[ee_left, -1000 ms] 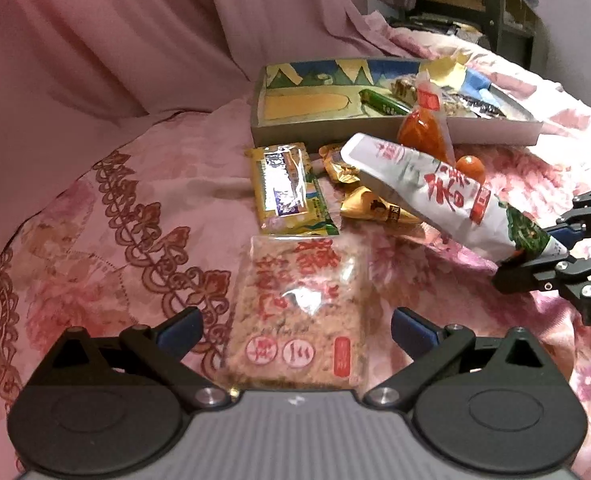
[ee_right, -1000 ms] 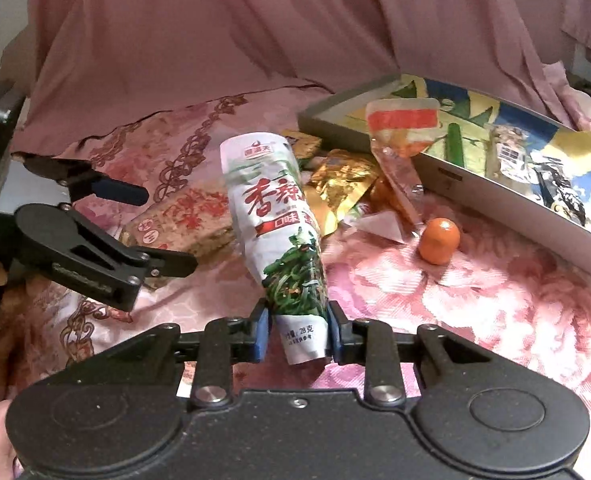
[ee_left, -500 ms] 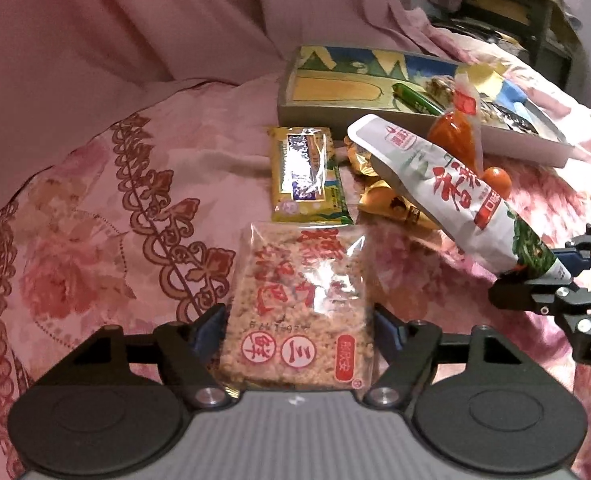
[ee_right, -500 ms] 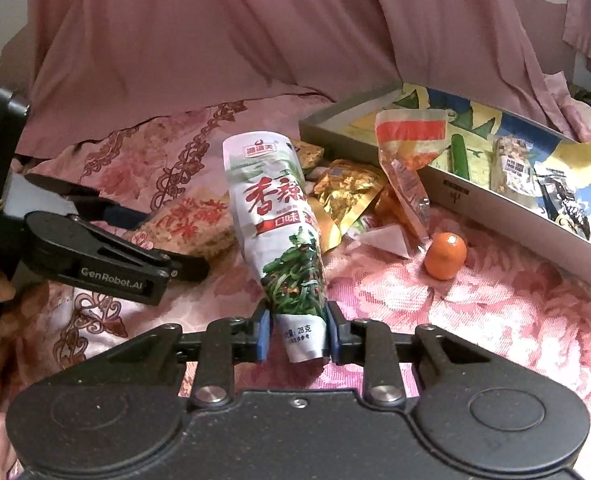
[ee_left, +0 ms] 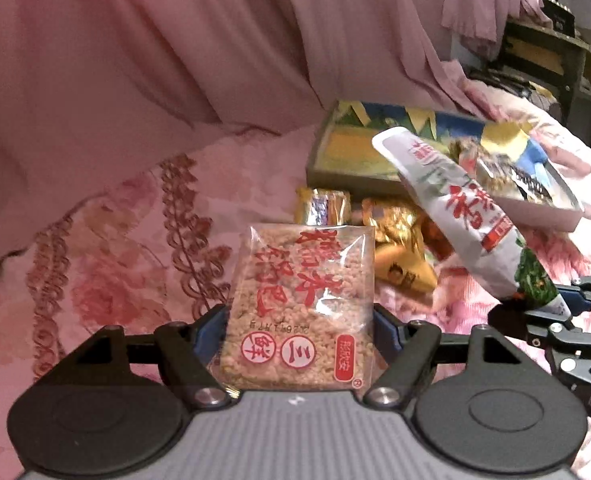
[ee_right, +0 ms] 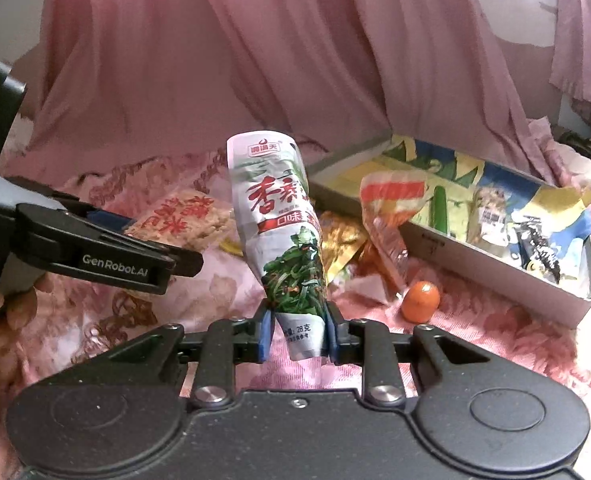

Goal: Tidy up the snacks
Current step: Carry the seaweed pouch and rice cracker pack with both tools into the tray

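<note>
Between the blue pads of the left hand-held gripper (ee_left: 301,326) a clear square packet of rice crisps (ee_left: 301,308) is pinched by its sides, after the jaws have just been closing on it; the packet is raised off the pink floral bedspread (ee_left: 107,272). By the right hand-held gripper (ee_right: 298,334) a white-and-green pouch (ee_right: 283,232) is clamped at its lower end and held upright. On the bedspread gold-wrapped snacks (ee_left: 399,240) are seen just beside the packet, with a small orange ball (ee_right: 420,302) near an orange sachet (ee_right: 391,216). Behind them a shallow printed box (ee_right: 495,256) is placed, with several snacks already inside.
</note>
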Motion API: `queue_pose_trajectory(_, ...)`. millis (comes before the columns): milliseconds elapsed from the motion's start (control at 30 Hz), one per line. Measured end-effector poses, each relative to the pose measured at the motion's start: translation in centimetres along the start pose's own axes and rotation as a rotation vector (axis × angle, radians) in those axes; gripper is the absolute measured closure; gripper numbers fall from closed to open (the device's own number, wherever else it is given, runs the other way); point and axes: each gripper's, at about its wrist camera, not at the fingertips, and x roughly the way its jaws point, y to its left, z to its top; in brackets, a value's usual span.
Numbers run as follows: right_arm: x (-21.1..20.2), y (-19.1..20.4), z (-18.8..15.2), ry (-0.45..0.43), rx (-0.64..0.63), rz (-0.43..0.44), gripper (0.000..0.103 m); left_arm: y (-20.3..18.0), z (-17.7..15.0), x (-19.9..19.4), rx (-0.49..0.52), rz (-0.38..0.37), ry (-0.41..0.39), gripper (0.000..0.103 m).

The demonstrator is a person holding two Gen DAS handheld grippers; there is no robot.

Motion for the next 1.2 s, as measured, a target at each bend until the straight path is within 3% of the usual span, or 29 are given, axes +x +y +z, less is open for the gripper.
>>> queue_pose_trajectory(300, -2.7, -1.6, 1.2, -0.104, 0.069, -0.010, 0.075, -2.0, 2.8, -1.7, -0.034, 0.016, -0.086, 0.024)
queue_pose_trajectory(633, -5.2, -5.9, 3.2, -0.200, 0.098, -0.114, 0.075, -6.1, 7.5, -2.2, -0.014, -0.025, -0.157, 0.024)
queue_pose_trajectory(1000, -4.5, -15.0, 4.7, -0.260, 0.178, -0.279, 0.075, -9.4, 13.4, 1.4, -0.125, -0.084, -0.133, 0.024)
queue_pose_trajectory(1200, -2.1, -18.6, 3.9, -0.236, 0.240, -0.326, 0.075, -11.3, 15.3, 4.6, -0.187, -0.112, -0.101, 0.024)
